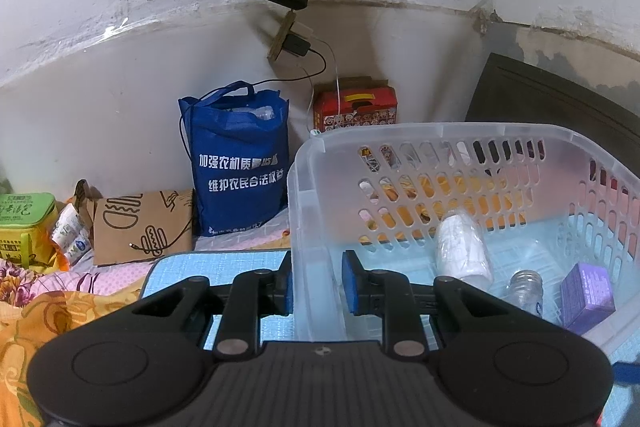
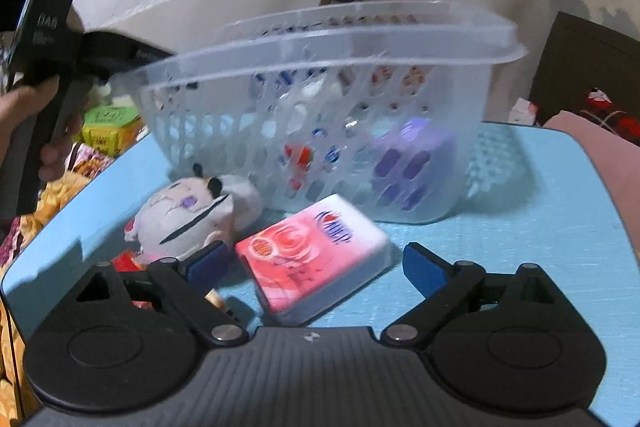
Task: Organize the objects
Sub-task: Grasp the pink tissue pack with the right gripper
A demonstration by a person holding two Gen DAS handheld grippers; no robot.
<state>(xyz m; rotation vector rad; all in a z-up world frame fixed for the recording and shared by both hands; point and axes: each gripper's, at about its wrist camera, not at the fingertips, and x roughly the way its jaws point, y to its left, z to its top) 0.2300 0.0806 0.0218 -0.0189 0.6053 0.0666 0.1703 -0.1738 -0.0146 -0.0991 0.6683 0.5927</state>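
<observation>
The left gripper point(image 1: 318, 285) straddles the near-left corner of the translucent perforated basket point(image 1: 440, 135): 1 blue pad sits outside the wall, the other inside. Whether the pads actually press the plastic, I cannot tell, as there looks to be a gap on the inner side. The basket stands on a light blue mat point(image 1: 176, 271). Inside it lie a white bottle point(image 1: 462, 247) on its side, a clear bottle point(image 1: 526, 291) and a purple box point(image 1: 586, 297) in the right corner.

The right gripper point(image 2: 316, 267) is spread wide and hovers low over the mat point(image 2: 500, 239), holding nothing. Between its 2 fingers, slightly ahead, lies a pink and white tissue pack point(image 2: 312, 259), flat on the mat. A small plush toy point(image 2: 188, 215) rests just left of the pack, touching the basket's point(image 2: 320, 43) front wall. The picture here is blurred. At the far left, a hand point(image 2: 24, 123) grips the other tool's handle.

Behind the mat, a blue tote bag point(image 1: 240, 163) and a red carton point(image 1: 356, 107) stand against the wall.
</observation>
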